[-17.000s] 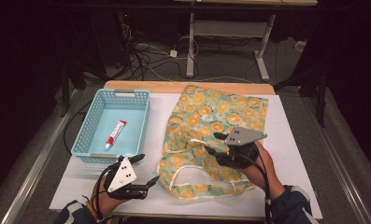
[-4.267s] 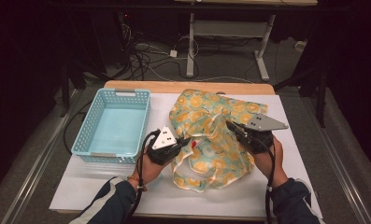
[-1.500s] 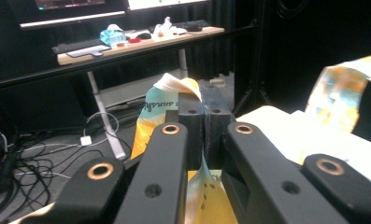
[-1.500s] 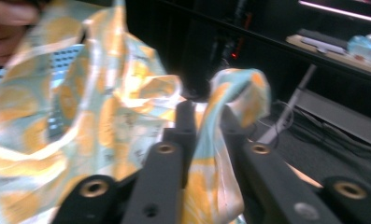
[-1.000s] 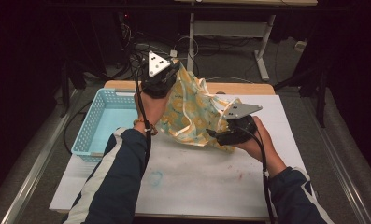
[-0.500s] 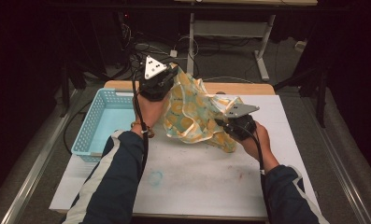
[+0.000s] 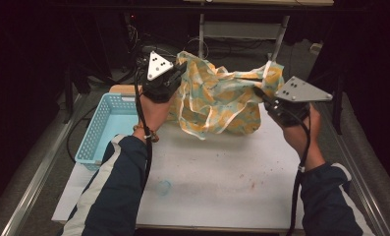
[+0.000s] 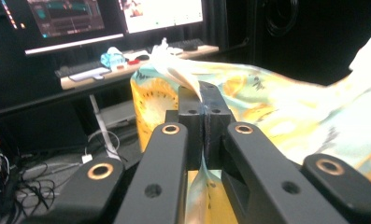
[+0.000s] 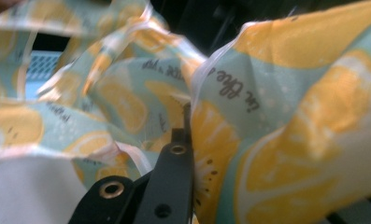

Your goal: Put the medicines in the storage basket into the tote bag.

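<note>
Thin printed cloth bag (image 7: 222,101), matt black plastic tool (image 8: 203,105), perforated plastic basket (image 7: 106,125), smooth white tabletop (image 7: 222,172)

The high view looks down over the table (image 7: 217,172); both gripper views sit close against the shared cloth (image 7: 222,98).

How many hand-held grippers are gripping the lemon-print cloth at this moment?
2. The left hand-held gripper is shut on the lemon-print cloth at its upper left edge. The right hand-held gripper is shut on its right edge. Both hold it raised above the table.
</note>
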A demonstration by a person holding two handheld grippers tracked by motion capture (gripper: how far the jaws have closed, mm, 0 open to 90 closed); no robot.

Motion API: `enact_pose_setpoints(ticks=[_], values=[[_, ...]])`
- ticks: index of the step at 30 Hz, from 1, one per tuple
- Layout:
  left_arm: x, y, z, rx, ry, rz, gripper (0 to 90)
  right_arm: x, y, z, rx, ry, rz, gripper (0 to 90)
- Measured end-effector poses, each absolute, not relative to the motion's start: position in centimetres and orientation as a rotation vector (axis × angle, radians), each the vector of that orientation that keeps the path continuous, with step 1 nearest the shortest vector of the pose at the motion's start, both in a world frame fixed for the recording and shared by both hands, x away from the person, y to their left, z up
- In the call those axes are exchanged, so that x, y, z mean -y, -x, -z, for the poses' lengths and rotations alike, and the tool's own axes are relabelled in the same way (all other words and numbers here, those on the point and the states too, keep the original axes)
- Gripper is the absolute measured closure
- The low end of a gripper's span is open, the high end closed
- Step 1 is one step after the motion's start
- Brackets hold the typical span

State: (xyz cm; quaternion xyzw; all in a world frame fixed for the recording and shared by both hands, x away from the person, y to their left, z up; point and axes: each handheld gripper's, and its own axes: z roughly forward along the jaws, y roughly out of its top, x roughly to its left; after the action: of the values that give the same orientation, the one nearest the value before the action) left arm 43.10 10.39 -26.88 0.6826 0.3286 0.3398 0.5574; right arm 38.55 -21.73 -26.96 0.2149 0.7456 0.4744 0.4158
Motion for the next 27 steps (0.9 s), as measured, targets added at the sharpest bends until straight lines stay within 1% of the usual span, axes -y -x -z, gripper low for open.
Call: enact_pose_setpoints(ticks=[4, 9, 12, 16, 17, 20, 21, 23, 27], values=[[-10.5, -42.9, 26.4, -0.770, -1.599, -0.806, 87.2, 22.1, -37.7, 24.1, -1.791, -0.513, -1.195, 90.0], [-10.9, -42.8, 26.2, -0.774, -1.588, -0.811, 87.2, 22.3, -37.3, 22.1, -1.741, -0.504, -1.207, 90.0], [-11.1, -42.9, 26.3, -0.779, -1.593, -0.800, 87.1, 22.2, -37.5, 21.9, -1.732, -0.510, -1.197, 90.0], [-11.0, -42.9, 27.2, -0.769, -1.618, -0.792, 86.4, 21.9, -38.3, 23.5, -1.771, -0.541, -1.180, 90.0], [-10.9, -43.0, 27.6, -0.772, -1.630, -0.793, 82.4, 21.9, -38.6, 24.0, -1.778, -0.555, -1.179, 90.0], [-10.8, -43.2, 28.5, -0.780, -1.657, -0.789, 82.2, 22.0, -39.5, 25.3, -1.796, -0.592, -1.170, 90.0], [-10.8, -43.4, 28.8, -0.786, -1.659, -0.787, 79.6, 22.1, -39.8, 25.7, -1.800, -0.601, -1.157, 90.0], [-10.9, -43.5, 29.3, -0.789, -1.660, -0.776, 78.9, 22.3, -40.3, 26.4, -1.805, -0.626, -1.153, 90.0], [-11.0, -43.8, 29.8, -0.797, -1.667, -0.760, 62.3, 23.0, -41.4, 27.5, -1.802, -0.681, -1.133, 90.0]])
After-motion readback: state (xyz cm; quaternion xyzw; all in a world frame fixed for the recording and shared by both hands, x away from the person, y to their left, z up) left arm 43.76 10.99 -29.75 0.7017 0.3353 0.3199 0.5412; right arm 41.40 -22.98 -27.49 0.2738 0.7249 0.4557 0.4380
